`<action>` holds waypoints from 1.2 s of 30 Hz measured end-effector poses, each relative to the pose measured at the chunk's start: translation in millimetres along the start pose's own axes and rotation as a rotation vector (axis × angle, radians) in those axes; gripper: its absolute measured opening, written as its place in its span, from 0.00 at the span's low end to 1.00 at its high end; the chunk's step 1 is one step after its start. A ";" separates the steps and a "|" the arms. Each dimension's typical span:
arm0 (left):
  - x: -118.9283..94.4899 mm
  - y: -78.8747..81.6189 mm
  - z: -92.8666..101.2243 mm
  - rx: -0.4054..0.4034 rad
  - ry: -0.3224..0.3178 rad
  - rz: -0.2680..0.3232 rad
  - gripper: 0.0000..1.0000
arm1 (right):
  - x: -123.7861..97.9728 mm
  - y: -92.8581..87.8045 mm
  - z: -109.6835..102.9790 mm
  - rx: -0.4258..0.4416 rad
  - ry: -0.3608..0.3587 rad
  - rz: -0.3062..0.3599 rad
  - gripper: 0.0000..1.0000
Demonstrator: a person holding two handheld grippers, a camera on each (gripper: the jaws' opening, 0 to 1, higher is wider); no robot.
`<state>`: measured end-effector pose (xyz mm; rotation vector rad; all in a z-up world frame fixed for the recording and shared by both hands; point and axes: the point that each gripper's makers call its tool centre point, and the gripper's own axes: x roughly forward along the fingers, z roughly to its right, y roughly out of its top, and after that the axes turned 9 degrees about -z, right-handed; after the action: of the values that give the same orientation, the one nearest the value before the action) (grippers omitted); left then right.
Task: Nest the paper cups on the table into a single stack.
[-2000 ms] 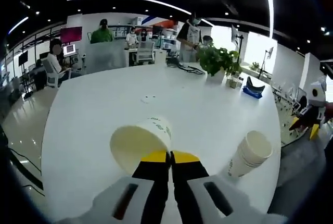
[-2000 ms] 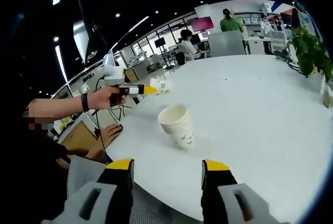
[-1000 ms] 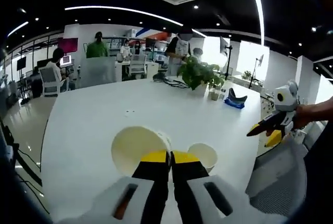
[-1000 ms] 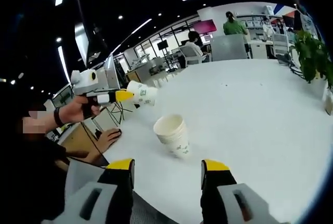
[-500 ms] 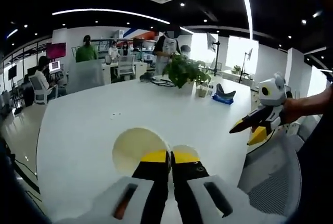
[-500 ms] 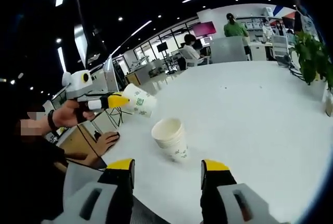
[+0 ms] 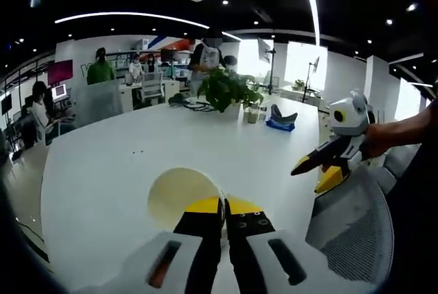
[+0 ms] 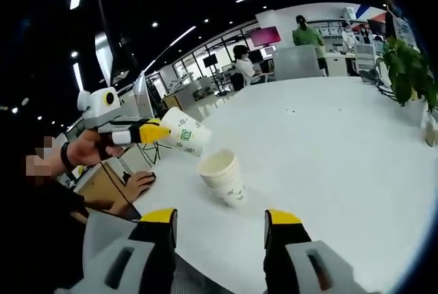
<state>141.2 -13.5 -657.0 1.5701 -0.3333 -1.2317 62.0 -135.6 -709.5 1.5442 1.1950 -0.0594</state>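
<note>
My left gripper (image 7: 224, 205) is shut on the rim of a single white paper cup (image 7: 179, 195), whose open mouth faces the camera. In the right gripper view the same cup (image 8: 185, 132) lies on its side in the air, held by the left gripper (image 8: 154, 131), just left of and slightly above the stack of nested cups (image 8: 223, 177) standing on the white table (image 8: 328, 137). My right gripper (image 8: 220, 222) is open, empty, and short of the stack at the table's edge. It also appears open at the right as the right gripper (image 7: 316, 172).
A potted plant (image 7: 226, 89) and small items stand at the table's far side. A grey mesh chair (image 7: 349, 222) is at the table's near edge. A person's hand (image 8: 137, 184) rests on the table edge. People sit and stand at desks behind.
The left gripper has carried the single cup closer to the stack, now nearly over its rim. The right gripper has stayed open and almost still.
</note>
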 end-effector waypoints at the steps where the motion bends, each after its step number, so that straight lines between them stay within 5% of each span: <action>1: 1.6 -1.0 -1.0 0.001 -0.002 -0.003 0.00 | 0.0 -0.1 0.0 0.001 0.000 0.000 0.50; 36: 42.4 -26.5 18.9 0.081 -0.024 -0.141 0.01 | -9.3 -13.4 -0.1 -0.003 -0.016 -0.024 0.50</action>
<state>134.0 -44.5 -700.0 1.6723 -0.2944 -1.3610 48.1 -143.4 -713.4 1.5242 1.2006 -0.0848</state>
